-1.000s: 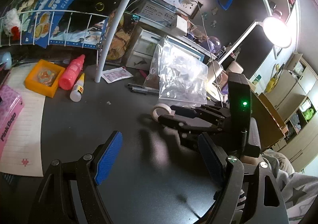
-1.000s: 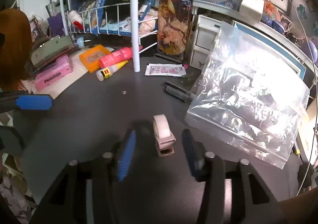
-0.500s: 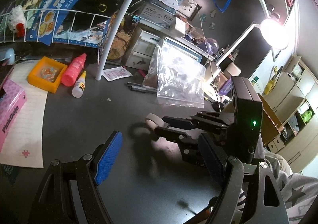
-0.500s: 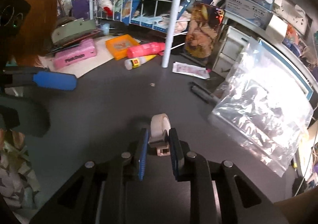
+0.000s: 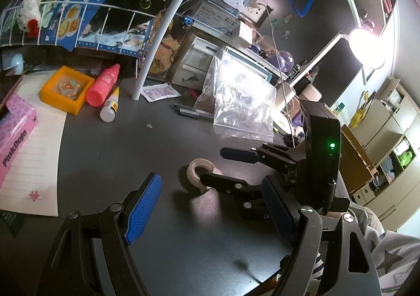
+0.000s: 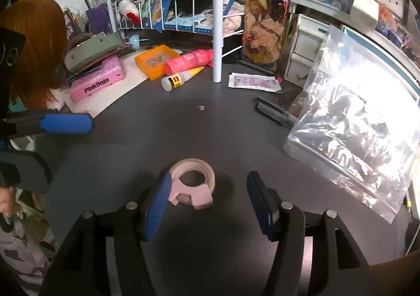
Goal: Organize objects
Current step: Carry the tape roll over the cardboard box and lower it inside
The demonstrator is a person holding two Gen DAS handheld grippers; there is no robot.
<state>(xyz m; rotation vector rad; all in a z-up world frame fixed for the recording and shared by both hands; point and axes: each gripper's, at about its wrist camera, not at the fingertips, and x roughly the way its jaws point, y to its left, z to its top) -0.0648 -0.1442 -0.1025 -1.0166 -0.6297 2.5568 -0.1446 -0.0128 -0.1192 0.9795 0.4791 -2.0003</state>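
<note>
A pale pink tape roll in its small dispenser (image 6: 193, 183) lies flat on the dark desk, between the open blue-padded fingers of my right gripper (image 6: 208, 202), close to the left pad. In the left wrist view the tape roll (image 5: 197, 170) sits at the tips of the right gripper (image 5: 218, 166), which reaches in from the right. My left gripper (image 5: 210, 212) is open and empty, hovering over bare desk just short of the tape.
A clear plastic bag (image 6: 362, 122) stands at the right. Black pens (image 6: 273, 112) lie beside it. A pink bottle (image 6: 187, 61), glue bottle (image 6: 181, 78), orange tray (image 6: 156, 59), pink box (image 6: 97, 83) and white pole (image 6: 218, 17) crowd the back.
My right gripper was shut on the upright tape roll half a second ago; it has opened and the tape now lies flat on the desk. The left gripper barely moved.
</note>
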